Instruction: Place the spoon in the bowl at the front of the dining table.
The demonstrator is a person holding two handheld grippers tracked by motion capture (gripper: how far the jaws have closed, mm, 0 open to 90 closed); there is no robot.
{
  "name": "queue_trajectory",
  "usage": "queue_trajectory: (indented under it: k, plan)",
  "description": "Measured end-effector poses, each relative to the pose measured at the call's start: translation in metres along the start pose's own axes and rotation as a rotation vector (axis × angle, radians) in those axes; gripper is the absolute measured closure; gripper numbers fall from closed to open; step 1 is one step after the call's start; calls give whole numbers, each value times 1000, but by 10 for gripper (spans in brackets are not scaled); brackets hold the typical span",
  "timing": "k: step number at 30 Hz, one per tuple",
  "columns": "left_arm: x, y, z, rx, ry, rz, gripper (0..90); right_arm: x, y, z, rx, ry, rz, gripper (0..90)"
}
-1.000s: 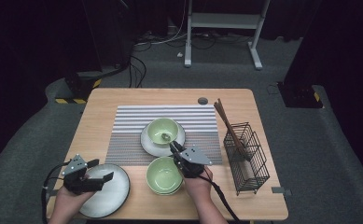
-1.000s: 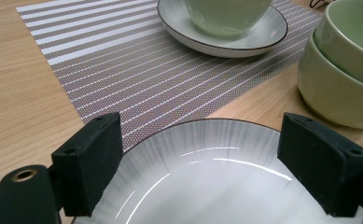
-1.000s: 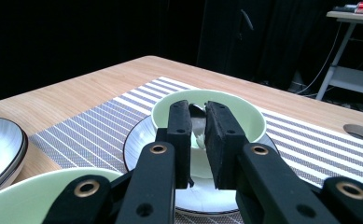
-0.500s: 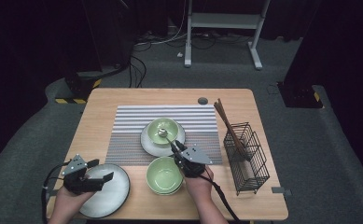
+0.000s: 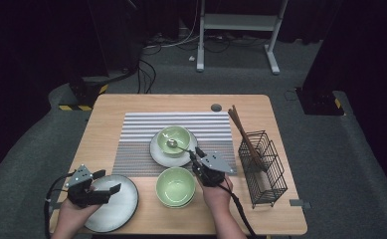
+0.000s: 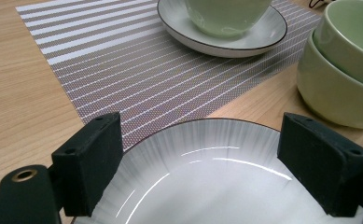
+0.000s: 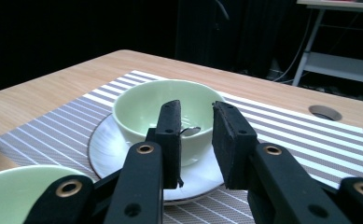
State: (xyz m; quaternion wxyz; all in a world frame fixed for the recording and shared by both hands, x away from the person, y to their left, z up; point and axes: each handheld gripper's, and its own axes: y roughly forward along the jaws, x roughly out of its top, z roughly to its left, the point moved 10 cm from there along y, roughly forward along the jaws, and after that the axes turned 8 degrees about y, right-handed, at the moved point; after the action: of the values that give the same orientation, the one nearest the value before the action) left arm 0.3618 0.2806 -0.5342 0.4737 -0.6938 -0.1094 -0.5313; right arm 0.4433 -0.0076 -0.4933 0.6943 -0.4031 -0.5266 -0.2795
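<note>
A pale green bowl [image 5: 175, 133] [image 7: 137, 108] stands on a white saucer plate [image 5: 162, 157] [image 7: 105, 150] on the striped placemat [image 5: 136, 132]. A metal spoon [image 5: 172, 144] [image 7: 191, 131] rests with its head in that bowl and its handle running back to my right gripper [image 5: 196, 153] [image 7: 195, 111]. Its jaws have just been opening and stand a little apart, with the handle low between them and not pressed. My left gripper [image 5: 109, 181] [image 6: 202, 135] is wide open and hovers over the far rim of a grey-white plate [image 5: 111, 209] [image 6: 207, 186].
Two stacked green bowls [image 5: 176, 186] [image 6: 342, 70] sit between the hands, near the front edge. A black wire basket [image 5: 265, 172] stands at the right, with brown chopsticks [image 5: 241, 130] leaning out of it. A round hole [image 5: 216, 107] marks the far edge of the table.
The right gripper has shifted slightly at the spoon's handle, and the spoon's head lies in the bowl. The left gripper and the grey plate have kept still.
</note>
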Motion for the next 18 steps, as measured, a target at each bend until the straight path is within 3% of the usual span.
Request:
queue_trajectory:
  k: [7, 12, 18]
  plan:
    - [0, 1, 0, 1, 1, 2, 146, 4, -4, -10, -22, 19, -11, 744]
    - [0, 1, 0, 0, 1, 2, 147, 13, -10, -4, 1, 35, -26, 761]
    - [0, 0, 0, 0, -2, -1, 146, 15, -14, 5, 43, 49, -1, 771]
